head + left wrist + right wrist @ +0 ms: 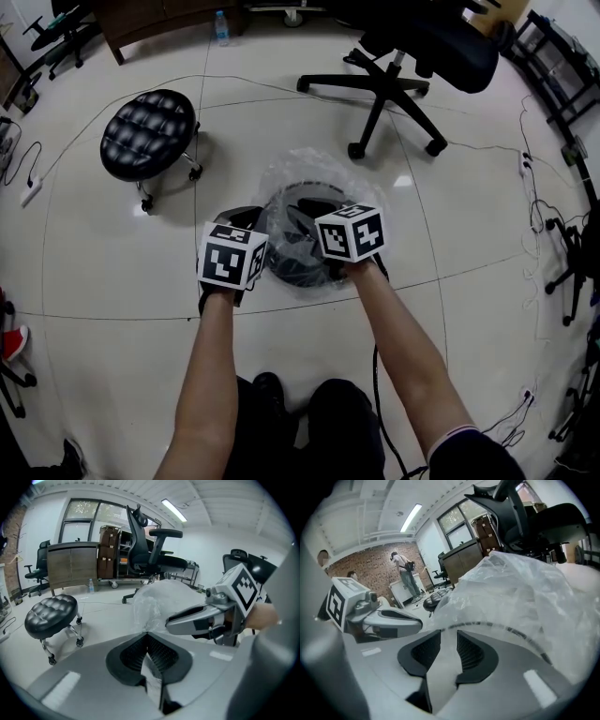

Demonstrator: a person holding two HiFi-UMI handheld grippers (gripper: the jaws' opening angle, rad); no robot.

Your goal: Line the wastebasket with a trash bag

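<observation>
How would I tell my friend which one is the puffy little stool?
Find the big black office chair at the top of the head view, then look left across the white floor. The stool stands there on wheels, left of the wastebasket draped in a clear trash bag. It is the only low, round seat, with a quilted black cushion and no backrest.
</observation>
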